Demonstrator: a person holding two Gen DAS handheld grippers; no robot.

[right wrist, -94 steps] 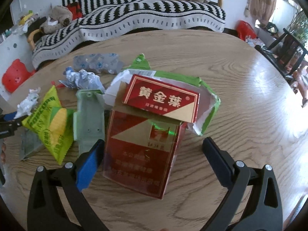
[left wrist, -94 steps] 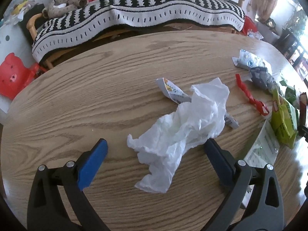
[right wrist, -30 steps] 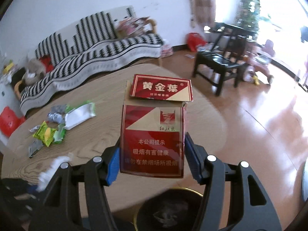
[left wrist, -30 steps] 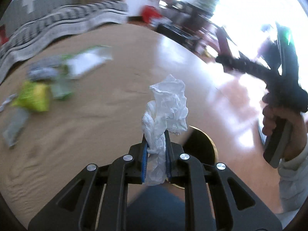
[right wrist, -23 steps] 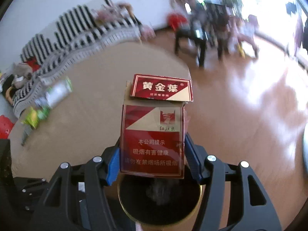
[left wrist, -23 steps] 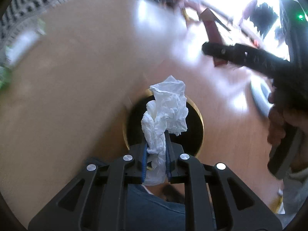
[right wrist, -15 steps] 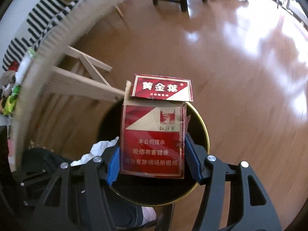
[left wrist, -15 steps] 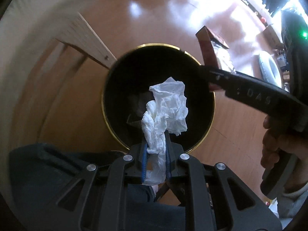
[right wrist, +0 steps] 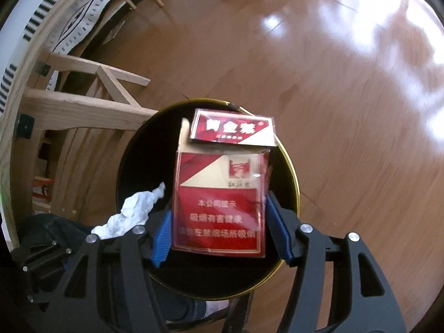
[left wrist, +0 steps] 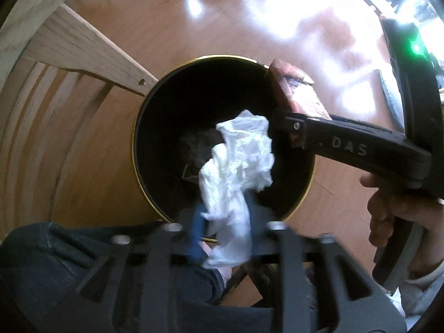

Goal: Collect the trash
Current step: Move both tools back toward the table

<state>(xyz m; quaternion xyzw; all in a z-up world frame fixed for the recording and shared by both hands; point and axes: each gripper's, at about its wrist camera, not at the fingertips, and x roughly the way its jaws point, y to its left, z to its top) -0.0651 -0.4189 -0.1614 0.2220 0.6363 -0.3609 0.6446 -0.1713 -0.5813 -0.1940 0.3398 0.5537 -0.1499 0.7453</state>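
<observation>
Left wrist view looks straight down on the floor (left wrist: 155, 27) and the gold-rimmed black bin (left wrist: 140, 116) beside the table frame (left wrist: 83, 52), with the person's jeans (left wrist: 55, 255) below. The left gripper (left wrist: 226, 233) has its fingers parted around the tissue (left wrist: 238, 163), which looks loose and about to drop over the bin's mouth. The right gripper (right wrist: 220, 233) holds the red box (right wrist: 219, 199) above the bin (right wrist: 294, 172), its blue pads looking slightly off the box sides, so whether it still pinches I cannot tell. To do this well, I judge both should open fully while centred over the opening, clear of the rim. Only the left view shows old trash at the bin's bottom and the right hand (left wrist: 388, 208); only the right view shows the box's printed face.
</observation>
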